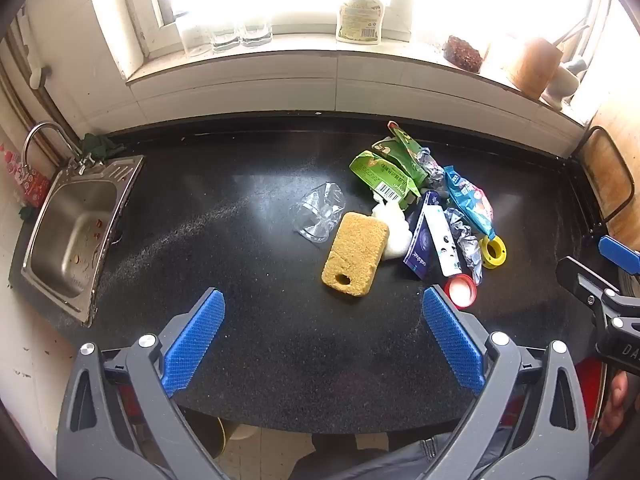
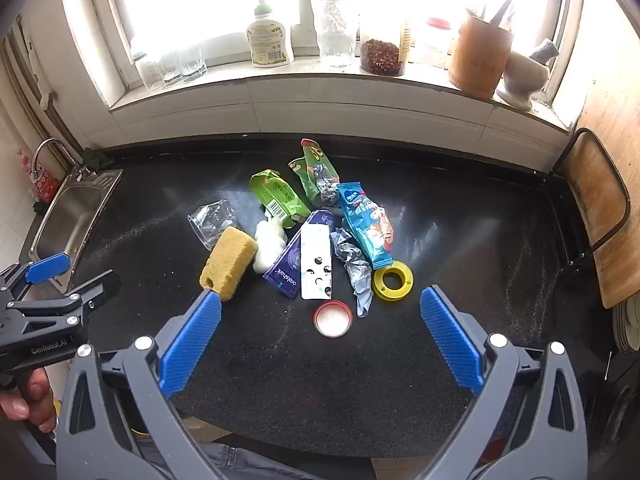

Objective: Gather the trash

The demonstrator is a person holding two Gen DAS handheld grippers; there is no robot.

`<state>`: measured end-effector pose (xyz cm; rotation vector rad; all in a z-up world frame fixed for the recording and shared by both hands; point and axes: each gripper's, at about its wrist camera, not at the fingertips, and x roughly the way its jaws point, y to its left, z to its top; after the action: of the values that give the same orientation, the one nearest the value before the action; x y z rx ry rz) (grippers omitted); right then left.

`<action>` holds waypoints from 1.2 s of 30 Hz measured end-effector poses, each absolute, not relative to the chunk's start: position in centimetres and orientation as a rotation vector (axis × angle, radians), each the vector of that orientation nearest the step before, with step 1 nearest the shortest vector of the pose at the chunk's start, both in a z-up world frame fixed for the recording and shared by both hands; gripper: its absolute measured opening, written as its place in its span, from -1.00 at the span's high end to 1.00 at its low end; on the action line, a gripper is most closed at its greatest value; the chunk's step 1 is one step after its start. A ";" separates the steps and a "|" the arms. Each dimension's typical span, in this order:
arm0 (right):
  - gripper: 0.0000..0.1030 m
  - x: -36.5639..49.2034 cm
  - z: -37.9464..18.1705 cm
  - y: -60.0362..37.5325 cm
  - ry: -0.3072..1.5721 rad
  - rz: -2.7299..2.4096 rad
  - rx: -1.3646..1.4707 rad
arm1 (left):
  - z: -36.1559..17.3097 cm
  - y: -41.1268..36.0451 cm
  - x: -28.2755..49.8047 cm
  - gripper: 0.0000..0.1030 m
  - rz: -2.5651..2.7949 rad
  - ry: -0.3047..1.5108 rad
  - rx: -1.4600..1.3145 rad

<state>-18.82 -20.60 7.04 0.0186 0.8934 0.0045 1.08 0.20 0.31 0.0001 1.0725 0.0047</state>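
We hold the left gripper [image 1: 323, 312] and right gripper [image 2: 320, 312] above the black speckled tabletop [image 2: 460, 240], jaws wide apart and empty. The trash lies heaped mid-tabletop: green crumpled wrappers [image 2: 280, 196], a blue snack packet [image 2: 368, 228], a yellow sponge block [image 2: 228, 262], and a red-rimmed white lid [image 2: 333, 319] nearest the front edge. We judge the flat lid could slip from the pads, and thin wrappers may drag neighbours along.

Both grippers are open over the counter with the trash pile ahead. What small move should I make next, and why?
Probably lower the right gripper onto the red-rimmed lid. It lies alone at the pile's near edge, almost centred between the open jaws, so it looks the easiest first pick.
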 end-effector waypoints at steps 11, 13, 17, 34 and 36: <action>-0.88 -18.9 7.1 -20.7 0.897 0.004 0.021 | 0.2 0.0 1.0 -0.87 0.005 1.073 0.002; -0.88 -18.8 7.1 -20.7 0.899 0.004 0.022 | 0.3 0.1 1.0 -0.87 0.003 1.073 0.003; -0.88 -18.8 7.0 -20.7 0.897 0.005 0.022 | 0.2 0.0 1.0 -0.87 0.005 1.073 0.001; -0.88 -17.3 6.8 -21.5 0.904 0.002 0.037 | -0.5 0.2 2.1 -0.87 -0.010 1.096 0.004; -0.88 -16.8 6.6 -21.7 0.908 0.001 0.037 | -0.8 0.3 2.7 -0.87 -0.014 1.099 0.005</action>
<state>-16.76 -21.69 6.55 0.0373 0.9076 0.0013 2.68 0.29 -0.80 0.0047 1.0990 -0.0141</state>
